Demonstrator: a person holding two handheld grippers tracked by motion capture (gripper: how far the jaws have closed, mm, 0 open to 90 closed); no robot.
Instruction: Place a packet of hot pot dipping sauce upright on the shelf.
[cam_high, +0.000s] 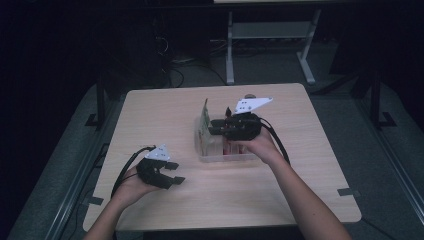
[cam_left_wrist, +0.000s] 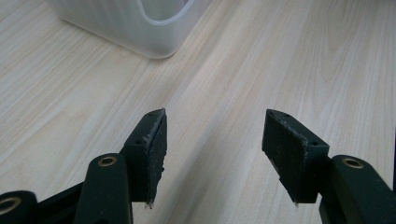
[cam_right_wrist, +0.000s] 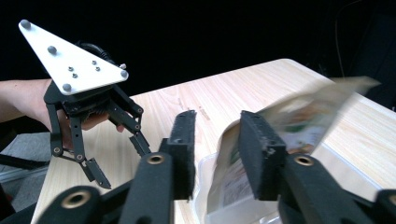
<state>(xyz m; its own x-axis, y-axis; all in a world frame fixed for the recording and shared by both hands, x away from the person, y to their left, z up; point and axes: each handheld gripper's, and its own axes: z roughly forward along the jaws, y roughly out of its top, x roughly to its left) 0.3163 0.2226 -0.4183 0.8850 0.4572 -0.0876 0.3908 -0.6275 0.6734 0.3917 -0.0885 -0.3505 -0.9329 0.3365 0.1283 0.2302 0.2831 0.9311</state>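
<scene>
Right gripper hovers over clear plastic bin mid-table, jaws parted a bit, nothing pinched. Printed packet stands on edge in bin, leaning at its left wall, blurry in right gripper view, just beyond the jaw tips. Looks like packet drop-off step; best bet is to open wider and lift straight up so pads don't snag packet. Left gripper rests low near table's front-left, jaws wide, empty, well apart from bin.
</scene>
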